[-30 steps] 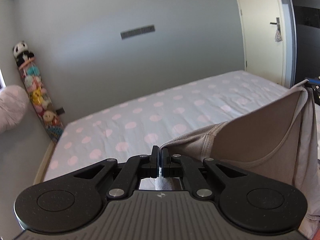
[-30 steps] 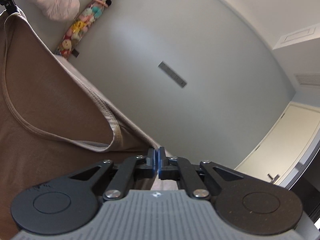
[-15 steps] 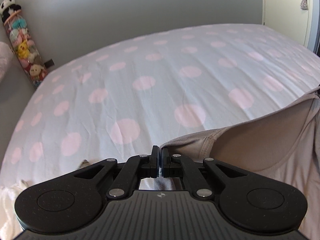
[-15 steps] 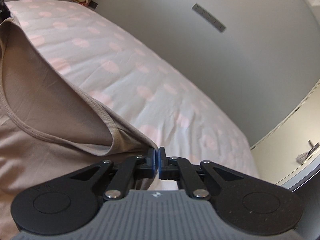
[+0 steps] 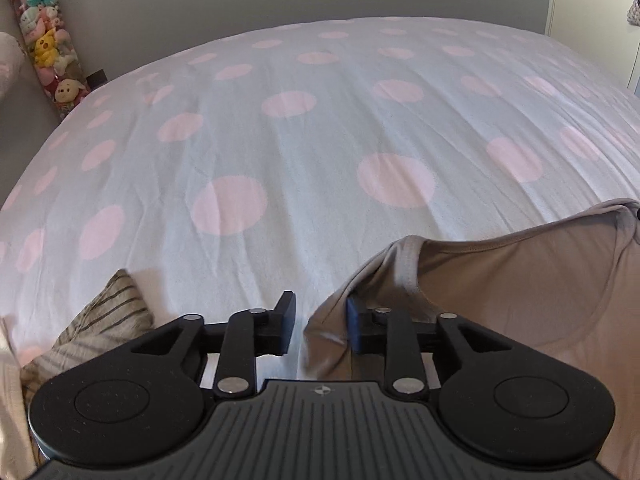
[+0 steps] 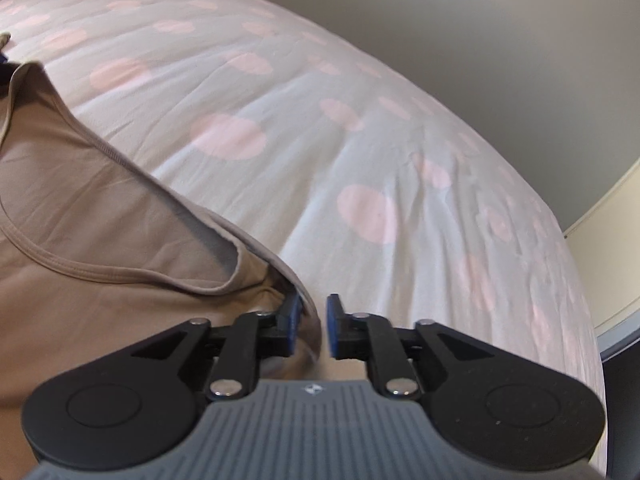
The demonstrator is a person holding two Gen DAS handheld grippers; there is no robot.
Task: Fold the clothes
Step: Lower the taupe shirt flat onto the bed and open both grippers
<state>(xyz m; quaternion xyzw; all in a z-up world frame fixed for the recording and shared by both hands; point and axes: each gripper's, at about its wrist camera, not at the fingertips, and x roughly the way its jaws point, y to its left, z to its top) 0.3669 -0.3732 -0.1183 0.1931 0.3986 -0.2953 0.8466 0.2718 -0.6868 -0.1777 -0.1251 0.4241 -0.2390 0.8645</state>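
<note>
A beige top point(image 5: 520, 280) lies on the bed, neckline facing me, and it also shows in the right wrist view point(image 6: 100, 220). My left gripper point(image 5: 322, 326) is open over the top's left shoulder corner; the cloth drapes against the right finger. My right gripper point(image 6: 314, 330) is open over the top's right shoulder corner, with the cloth edge lying between the fingers, not pinched.
The bed has a pale blue cover with pink dots point(image 5: 320, 140), also seen from the right wrist point(image 6: 360, 140). A striped garment point(image 5: 104, 316) lies at the near left. A tube of plush toys point(image 5: 48, 48) stands by the grey wall. A cream door point(image 5: 592, 8) is at the right.
Both grippers lowered the top from the air onto the bed, then opened and let go of its shoulder corners.
</note>
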